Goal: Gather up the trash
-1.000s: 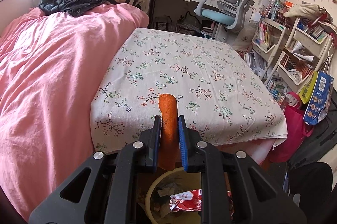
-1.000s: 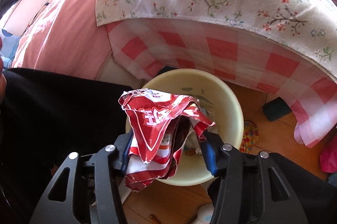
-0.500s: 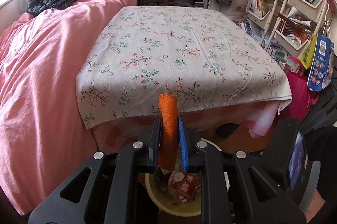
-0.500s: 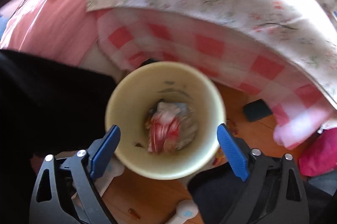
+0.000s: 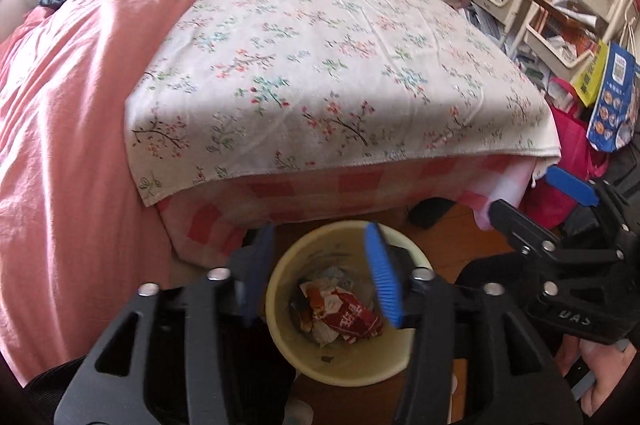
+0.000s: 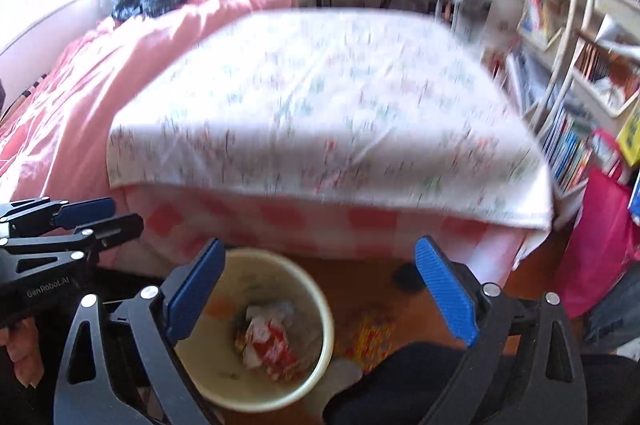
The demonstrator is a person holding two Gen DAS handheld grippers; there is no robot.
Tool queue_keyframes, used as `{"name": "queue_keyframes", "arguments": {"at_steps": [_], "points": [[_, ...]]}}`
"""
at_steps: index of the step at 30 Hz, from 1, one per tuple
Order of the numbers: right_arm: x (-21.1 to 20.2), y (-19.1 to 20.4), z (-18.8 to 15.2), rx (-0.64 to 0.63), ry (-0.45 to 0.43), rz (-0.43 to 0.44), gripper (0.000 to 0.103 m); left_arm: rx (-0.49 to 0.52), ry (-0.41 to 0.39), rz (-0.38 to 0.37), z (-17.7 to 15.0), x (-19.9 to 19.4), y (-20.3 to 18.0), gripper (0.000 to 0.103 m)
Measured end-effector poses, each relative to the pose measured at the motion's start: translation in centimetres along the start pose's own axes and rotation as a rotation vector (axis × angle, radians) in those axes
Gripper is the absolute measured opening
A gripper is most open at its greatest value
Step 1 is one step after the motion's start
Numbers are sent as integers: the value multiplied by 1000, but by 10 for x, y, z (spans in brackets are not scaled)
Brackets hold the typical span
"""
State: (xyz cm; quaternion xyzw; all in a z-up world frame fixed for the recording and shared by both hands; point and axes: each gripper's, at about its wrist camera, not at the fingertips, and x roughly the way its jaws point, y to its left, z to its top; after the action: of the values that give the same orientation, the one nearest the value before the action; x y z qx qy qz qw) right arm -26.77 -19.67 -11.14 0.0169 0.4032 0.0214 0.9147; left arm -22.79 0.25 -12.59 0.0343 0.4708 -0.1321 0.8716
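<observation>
A second before, my left jaws (image 5: 320, 273) had been clamped on an orange stick and my right jaws (image 6: 320, 293) on a red wrapper. Now both pairs stood wide apart and empty. The bin (image 5: 280, 309) sat just below and between my left jaws, the red wrapper (image 5: 348, 317) lying inside it on other scraps. I could not make out the orange stick for certain; I judged it had dropped in too. Beyond my jaws the flowered tabletop (image 5: 328, 73) showed no litter, so collecting looked about finished.
</observation>
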Motion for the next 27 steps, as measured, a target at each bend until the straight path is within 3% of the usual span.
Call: {"name": "queue_keyframes", "arguments": {"at_steps": [6, 12, 21, 27], "points": [[-11, -1, 6, -37, -81, -34, 94, -60, -83, 36, 8, -14, 10, 74], [-20, 3, 10, -63, -139, -72, 94, -54, -245, 120, 15, -41, 11, 87], [-22, 12, 10, -98, -150, -87, 95, -54, -419, 226, 22, -74, 12, 95], [-22, 16, 10, -111, -151, -89, 95, -59, -454, 258, 22, -83, 14, 95]]}}
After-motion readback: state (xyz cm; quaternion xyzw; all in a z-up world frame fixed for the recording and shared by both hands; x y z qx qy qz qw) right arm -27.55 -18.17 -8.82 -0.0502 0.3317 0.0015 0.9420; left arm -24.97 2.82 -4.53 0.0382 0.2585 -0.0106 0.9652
